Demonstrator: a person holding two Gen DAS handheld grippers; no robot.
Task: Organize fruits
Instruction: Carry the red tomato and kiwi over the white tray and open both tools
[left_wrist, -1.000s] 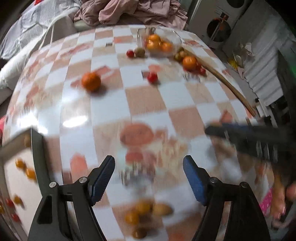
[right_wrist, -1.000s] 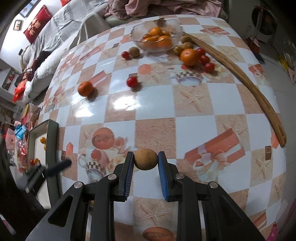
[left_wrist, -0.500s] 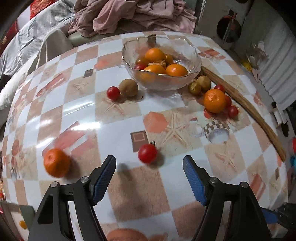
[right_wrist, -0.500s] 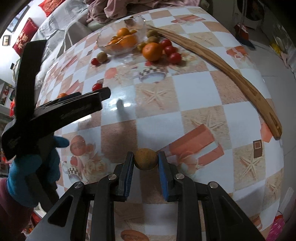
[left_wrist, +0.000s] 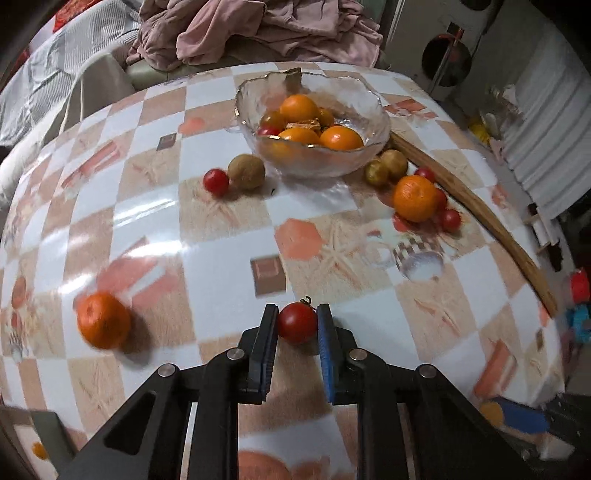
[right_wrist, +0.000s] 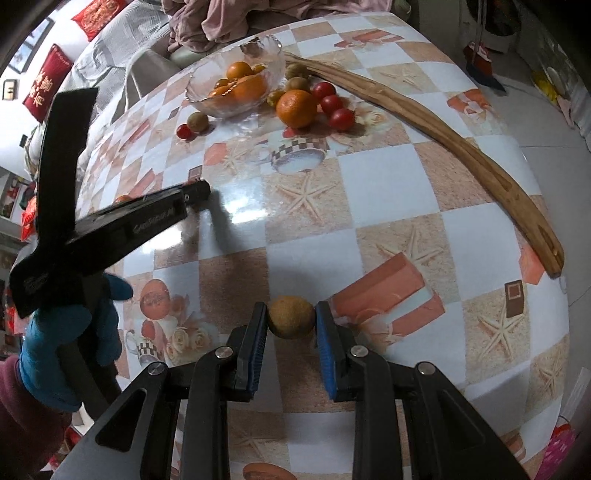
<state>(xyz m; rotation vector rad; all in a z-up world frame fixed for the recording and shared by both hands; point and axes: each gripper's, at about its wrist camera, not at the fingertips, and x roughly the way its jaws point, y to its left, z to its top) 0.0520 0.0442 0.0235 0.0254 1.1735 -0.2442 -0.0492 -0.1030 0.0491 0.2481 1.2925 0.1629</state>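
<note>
My left gripper (left_wrist: 296, 325) is shut on a red cherry tomato (left_wrist: 297, 322) low over the checkered table. My right gripper (right_wrist: 291, 320) is shut on a small brown fruit (right_wrist: 291, 316) above the table's near part. A glass bowl (left_wrist: 351, 99) with oranges and small fruits stands at the far side; it also shows in the right wrist view (right_wrist: 273, 48). Loose on the table are an orange (left_wrist: 103, 320) at left, an orange (left_wrist: 414, 197) with red tomatoes, a brown fruit (left_wrist: 246, 171) and a tomato (left_wrist: 216, 181). The left gripper's body (right_wrist: 110, 225) shows in the right wrist view.
A long curved wooden piece (right_wrist: 443, 129) lies along the table's right edge. A dark-framed tray (left_wrist: 40, 439) sits off the near left corner. Pink clothes (left_wrist: 258, 29) are piled on a sofa behind the table. The floor drops away at right.
My left gripper moved forward over the table and closed on the red tomato. My right gripper kept its hold on the brown fruit and drifted slightly.
</note>
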